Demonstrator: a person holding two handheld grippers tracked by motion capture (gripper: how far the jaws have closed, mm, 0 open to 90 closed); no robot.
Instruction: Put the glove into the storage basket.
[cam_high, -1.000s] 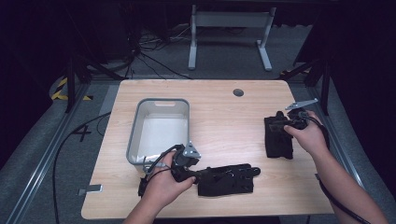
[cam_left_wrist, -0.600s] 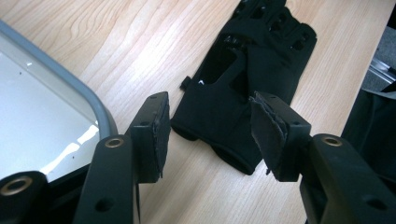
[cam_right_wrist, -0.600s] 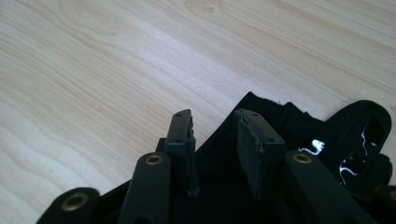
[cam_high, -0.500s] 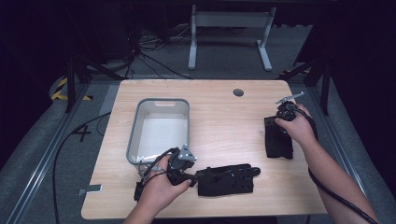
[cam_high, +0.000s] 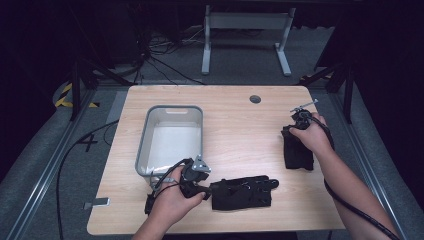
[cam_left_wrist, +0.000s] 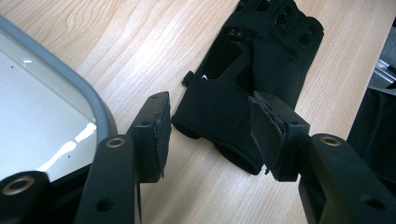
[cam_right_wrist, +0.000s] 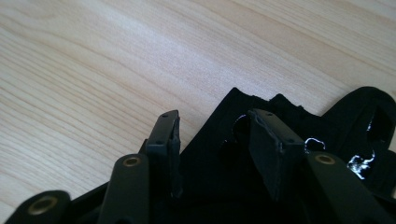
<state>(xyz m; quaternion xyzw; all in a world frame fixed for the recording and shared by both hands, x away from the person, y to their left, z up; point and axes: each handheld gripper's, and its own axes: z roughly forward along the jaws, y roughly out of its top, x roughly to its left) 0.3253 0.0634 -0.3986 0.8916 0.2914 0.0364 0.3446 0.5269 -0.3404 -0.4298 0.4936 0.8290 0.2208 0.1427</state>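
Note:
Two black fingerless gloves lie on the wooden table. One glove (cam_high: 242, 191) (cam_left_wrist: 252, 60) lies near the front edge. My left gripper (cam_high: 206, 189) (cam_left_wrist: 210, 98) stands open at its cuff end, the cuff lying between the pads without touching them. The other glove (cam_high: 298, 152) (cam_right_wrist: 289, 186) lies at the right. My right gripper (cam_high: 296, 127) (cam_right_wrist: 215, 116) hovers over its far end. Its jaws have just been opening and now stand wide, with glove fabric below and between them but not pinched.
A grey rectangular bin (cam_high: 144, 145) (cam_left_wrist: 100, 107) stands left of centre, right beside my left gripper. A round cable hole (cam_high: 255, 99) sits near the table's far edge. Bare wood spans the middle between the bin and the right glove.
My right hand has shifted a little toward the far end of the right glove and sunk; that glove now lies flatter on the table. My left hand has stayed put.

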